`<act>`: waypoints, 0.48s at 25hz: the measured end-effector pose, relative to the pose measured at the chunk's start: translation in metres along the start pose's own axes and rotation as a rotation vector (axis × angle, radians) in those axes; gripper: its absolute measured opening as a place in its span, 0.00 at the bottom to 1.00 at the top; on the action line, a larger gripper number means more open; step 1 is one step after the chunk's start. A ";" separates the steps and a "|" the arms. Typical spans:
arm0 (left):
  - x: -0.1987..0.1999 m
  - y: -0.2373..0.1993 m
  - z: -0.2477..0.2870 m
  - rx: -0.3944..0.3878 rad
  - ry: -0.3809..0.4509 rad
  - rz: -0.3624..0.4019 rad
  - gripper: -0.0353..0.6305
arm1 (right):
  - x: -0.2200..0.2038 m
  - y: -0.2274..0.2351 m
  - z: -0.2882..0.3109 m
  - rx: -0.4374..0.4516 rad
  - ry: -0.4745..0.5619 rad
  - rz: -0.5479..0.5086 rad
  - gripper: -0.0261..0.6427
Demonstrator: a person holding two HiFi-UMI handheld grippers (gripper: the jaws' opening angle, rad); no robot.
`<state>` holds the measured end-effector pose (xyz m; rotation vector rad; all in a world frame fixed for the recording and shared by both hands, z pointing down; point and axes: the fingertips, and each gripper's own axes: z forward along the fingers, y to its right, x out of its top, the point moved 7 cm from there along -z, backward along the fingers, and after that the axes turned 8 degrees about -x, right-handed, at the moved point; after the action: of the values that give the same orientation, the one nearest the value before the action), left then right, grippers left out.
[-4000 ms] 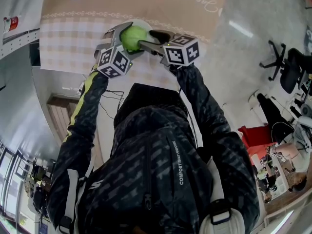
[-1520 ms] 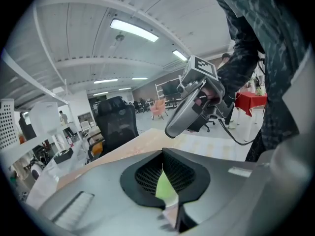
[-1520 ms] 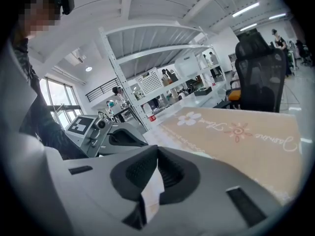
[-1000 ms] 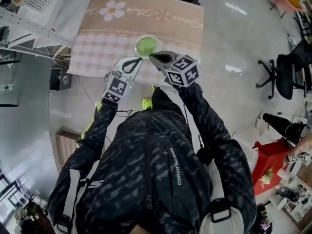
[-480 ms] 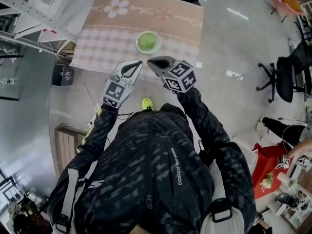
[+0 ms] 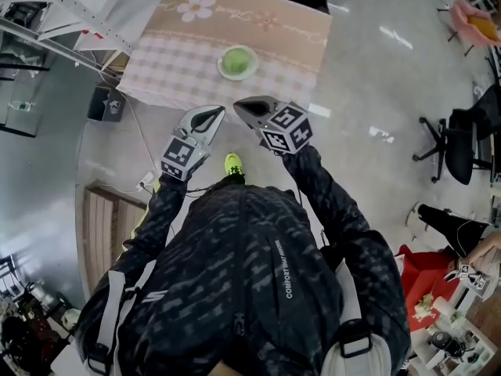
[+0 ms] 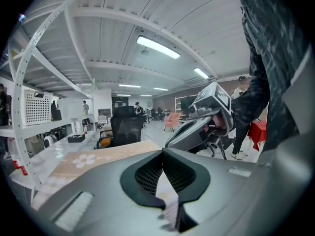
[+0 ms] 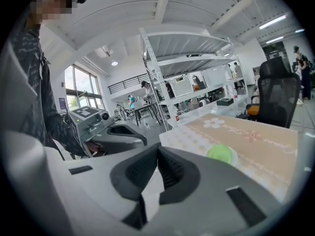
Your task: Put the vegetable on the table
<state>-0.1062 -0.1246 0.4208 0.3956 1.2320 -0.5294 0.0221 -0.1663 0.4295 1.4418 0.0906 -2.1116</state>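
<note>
A round green vegetable lies on a small white plate on the table, which has a pink checked cloth with a flower print. Both grippers hang over the floor in front of the table's near edge, apart from the plate. My left gripper is shut and empty, and so is my right gripper. In the right gripper view the vegetable shows beyond the closed jaws, with the left gripper beside. The left gripper view shows its closed jaws and the right gripper; the vegetable is hidden there.
White metal shelving stands left of the table. A black office chair sits beyond it, with more chairs at the right. A slatted wooden panel and cables lie on the floor to the left. A red object is at lower right.
Both grippers have drawn back from the table towards the person, leaving the vegetable on its plate. Four seconds ago they held the vegetable between them.
</note>
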 end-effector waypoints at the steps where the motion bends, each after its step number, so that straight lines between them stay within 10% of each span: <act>1: 0.000 0.006 0.001 0.005 -0.005 -0.001 0.04 | -0.002 -0.001 -0.004 0.007 0.003 0.003 0.04; 12: 0.012 0.071 0.001 0.076 0.020 -0.018 0.04 | -0.028 -0.024 -0.053 0.083 0.031 0.009 0.04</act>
<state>-0.0614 -0.0699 0.4094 0.4555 1.2380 -0.5900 0.0619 -0.1155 0.4252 1.5211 0.0084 -2.1086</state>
